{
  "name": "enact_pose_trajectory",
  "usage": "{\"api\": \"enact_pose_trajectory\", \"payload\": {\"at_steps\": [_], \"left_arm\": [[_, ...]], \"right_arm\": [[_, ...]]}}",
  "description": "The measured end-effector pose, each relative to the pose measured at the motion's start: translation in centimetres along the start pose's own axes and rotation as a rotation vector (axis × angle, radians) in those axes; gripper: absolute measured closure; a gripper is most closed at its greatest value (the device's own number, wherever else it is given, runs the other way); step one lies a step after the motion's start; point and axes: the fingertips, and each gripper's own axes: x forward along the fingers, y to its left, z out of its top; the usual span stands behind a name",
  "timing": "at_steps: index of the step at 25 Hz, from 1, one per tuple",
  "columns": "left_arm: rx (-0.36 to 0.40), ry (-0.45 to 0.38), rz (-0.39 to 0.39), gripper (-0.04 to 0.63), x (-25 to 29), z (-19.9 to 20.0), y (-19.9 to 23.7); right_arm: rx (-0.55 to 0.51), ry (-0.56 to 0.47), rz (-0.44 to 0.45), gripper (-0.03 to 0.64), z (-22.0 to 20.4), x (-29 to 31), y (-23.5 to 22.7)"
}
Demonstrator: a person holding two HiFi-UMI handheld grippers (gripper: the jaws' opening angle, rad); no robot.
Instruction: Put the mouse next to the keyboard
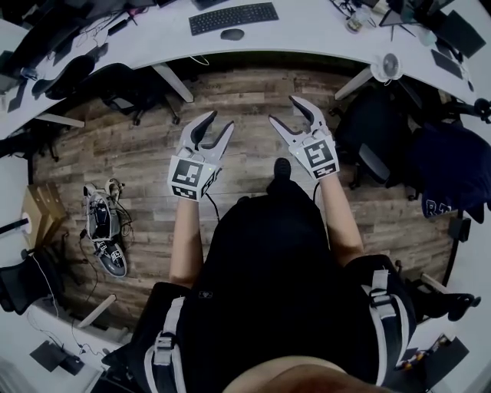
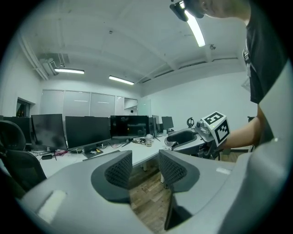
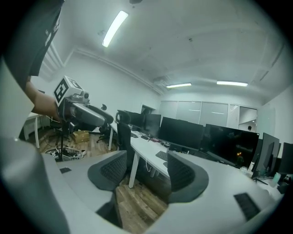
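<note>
In the head view a black keyboard lies on the curved white desk, with a dark mouse just in front of it. Both grippers hover over the wood floor, well short of the desk. My left gripper is open and empty, and so is my right gripper. In the left gripper view the ribbed pads stand apart over bare floor. In the right gripper view the pads are also apart, and the keyboard shows on the desk beyond them.
Black office chairs stand at the desk's left, and another chair with a dark jacket at the right. Shoes and a cardboard box lie on the floor at left. Monitors line the desk. A small fan sits at the desk edge.
</note>
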Motion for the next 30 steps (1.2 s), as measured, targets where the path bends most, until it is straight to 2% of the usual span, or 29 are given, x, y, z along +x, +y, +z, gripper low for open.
{"api": "enact_pose_trajectory", "payload": {"at_steps": [8, 16, 26, 30], "left_arm": [[-0.017, 0.04, 0.056, 0.385, 4.4, 0.6, 1.3], [-0.039, 0.059, 0.113, 0.383, 9.2, 1.4, 1.3], [-0.087, 0.091, 0.2, 0.384, 13.9, 0.6, 1.0], [-0.101, 0.105, 0.204, 0.385, 15.2, 0.2, 0.6]], "right_arm": [[0.021, -0.005, 0.066, 0.319, -1.0, 2.5, -4.8], [0.006, -0.007, 0.154, 0.319, -2.2, 4.6, -8.9], [0.0, 0.004, 0.242, 0.321, -5.1, 6.4, -13.4], [0.012, 0.012, 0.257, 0.322, -6.0, 6.7, -14.6]]}}
